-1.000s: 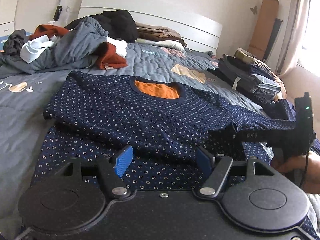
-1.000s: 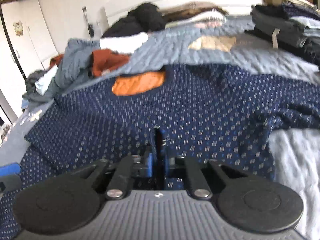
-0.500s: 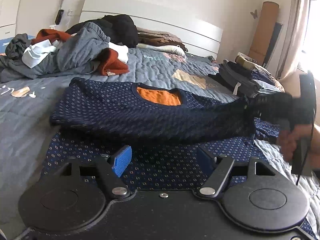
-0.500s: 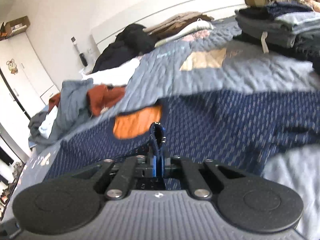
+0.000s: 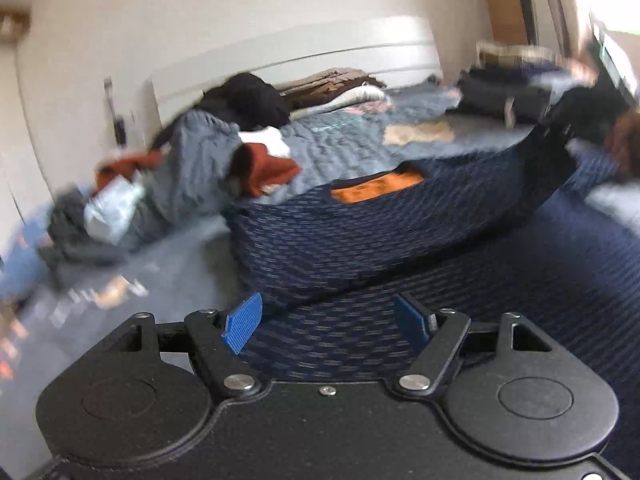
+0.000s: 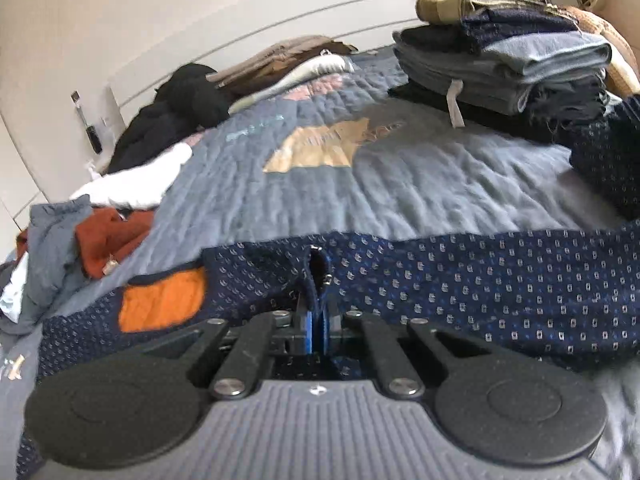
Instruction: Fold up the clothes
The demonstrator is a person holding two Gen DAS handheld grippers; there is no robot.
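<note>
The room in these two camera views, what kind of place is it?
Most likely a home bedroom. There is a bed with a grey quilt and a white headboard. A stack of folded clothes sits on it, with a loose pile of unfolded clothes at the other side.

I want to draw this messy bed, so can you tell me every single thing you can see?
Dotted jumper: one, navy with orange inside the neck, spread across the near bed.
Quilt: one, grey-blue with a tan patch, covering the bed.
Folded stack: one pile, greys, navy and tan, far right.
Unfolded heap: one pile, grey, rust, white and black, far left.
Headboard: one, white, at the back.
Left claw: open, blue pads, above the jumper.
Right claw: shut on the jumper's edge.
</note>
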